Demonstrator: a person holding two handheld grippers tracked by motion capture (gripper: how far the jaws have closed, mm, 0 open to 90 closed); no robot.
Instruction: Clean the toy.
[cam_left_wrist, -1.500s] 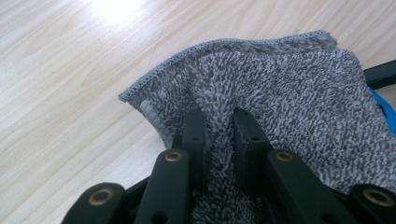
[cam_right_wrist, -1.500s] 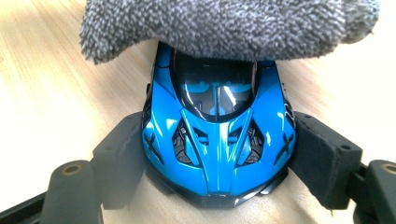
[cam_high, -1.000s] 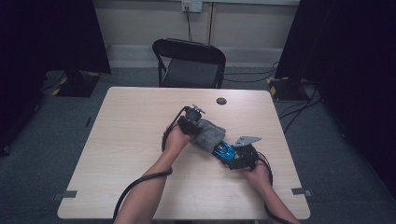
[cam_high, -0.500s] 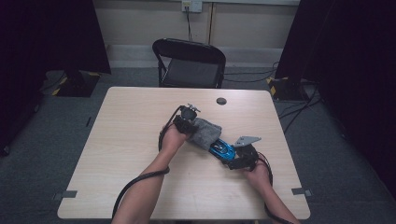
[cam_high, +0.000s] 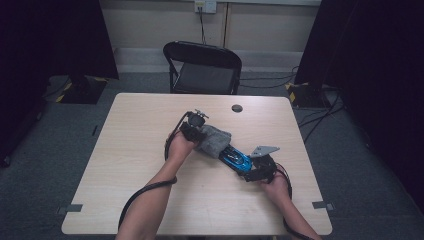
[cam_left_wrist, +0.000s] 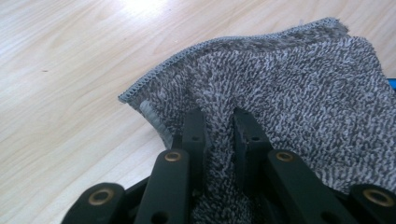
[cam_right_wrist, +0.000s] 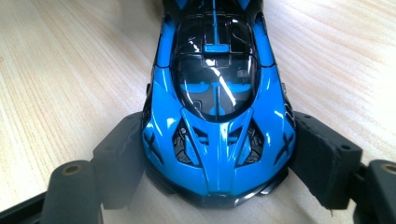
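A blue and black toy sports car (cam_right_wrist: 215, 93) lies on the wooden table (cam_high: 140, 150), and my right gripper (cam_right_wrist: 219, 154) is shut on it, one pad against each flank at one end. In the high view the car (cam_high: 236, 159) runs diagonally from the right gripper (cam_high: 248, 168) up toward a grey terry towel (cam_high: 216, 140) draped over its far end. My left gripper (cam_high: 203, 136) is shut on a fold of that towel. In the left gripper view the black jaws (cam_left_wrist: 218, 128) pinch the towel (cam_left_wrist: 303, 88), whose stitched hem lies on the wood.
A small black round disc (cam_high: 237, 108) sits near the table's far edge. A black folding chair (cam_high: 202, 67) stands behind the table. Cables trail from both grippers over the front half of the table.
My left gripper has shifted slightly to the left with the towel in it. The right gripper and the car have stayed still.
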